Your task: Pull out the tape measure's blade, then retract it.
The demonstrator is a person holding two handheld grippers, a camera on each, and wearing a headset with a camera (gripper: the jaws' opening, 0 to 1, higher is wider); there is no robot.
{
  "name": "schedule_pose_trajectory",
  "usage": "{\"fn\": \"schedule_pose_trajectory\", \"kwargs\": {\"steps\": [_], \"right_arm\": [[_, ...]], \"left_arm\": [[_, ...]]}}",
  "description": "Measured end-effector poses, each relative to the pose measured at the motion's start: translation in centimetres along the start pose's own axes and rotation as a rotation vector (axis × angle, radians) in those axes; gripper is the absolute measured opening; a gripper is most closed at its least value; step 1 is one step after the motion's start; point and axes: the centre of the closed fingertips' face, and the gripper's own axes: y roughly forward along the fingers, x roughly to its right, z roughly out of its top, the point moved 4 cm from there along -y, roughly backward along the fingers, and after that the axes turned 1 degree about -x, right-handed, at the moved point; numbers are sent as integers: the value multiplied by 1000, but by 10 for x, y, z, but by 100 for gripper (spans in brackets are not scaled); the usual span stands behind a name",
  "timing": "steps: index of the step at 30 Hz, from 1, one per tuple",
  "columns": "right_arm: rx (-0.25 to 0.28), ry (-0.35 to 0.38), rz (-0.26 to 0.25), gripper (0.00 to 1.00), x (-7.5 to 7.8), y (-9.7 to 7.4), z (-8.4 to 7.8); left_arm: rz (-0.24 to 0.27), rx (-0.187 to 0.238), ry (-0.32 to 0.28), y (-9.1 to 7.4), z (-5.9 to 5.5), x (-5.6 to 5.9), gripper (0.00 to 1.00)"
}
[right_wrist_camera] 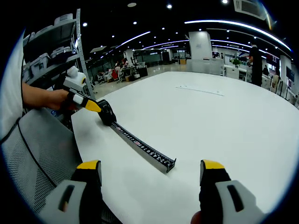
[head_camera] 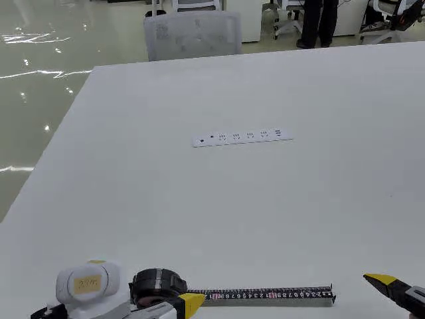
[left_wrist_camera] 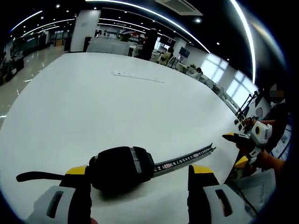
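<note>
At table edge (right_wrist_camera: 88,140), tape measure (left_wrist_camera: 121,168) between parted left fingers (left_wrist_camera: 77,186); right fingers (right_wrist_camera: 212,170) apart, partly cut off.

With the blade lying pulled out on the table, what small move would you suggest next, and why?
Probably ease the right gripper forward and close it on the blade's free end. The blade lies extended on the table, the right gripper's jaws stand open just short of that end, and the open left gripper straddles the case, so guiding the blade back seems next.
</note>
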Motion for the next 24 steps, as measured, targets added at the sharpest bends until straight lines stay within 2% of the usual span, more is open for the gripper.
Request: {"fn": "schedule_pose_trajectory", "kwargs": {"steps": [3,7,17,24], "right_arm": [[0,-1,4,87,1,1,-2],[-1,-13,13,85,0,4,-5],[-32,-44,50,79,1,16,-12],[-37,-44,67,76,6,21,-13]], "left_arm": [[7,-2,-5,-1,-2,-1,81],[25,18,-27,-2,-2,-2,79],[72,44,-52,2,-1,-3,77],[123,65,-69,5,-1,-8,73]]}}
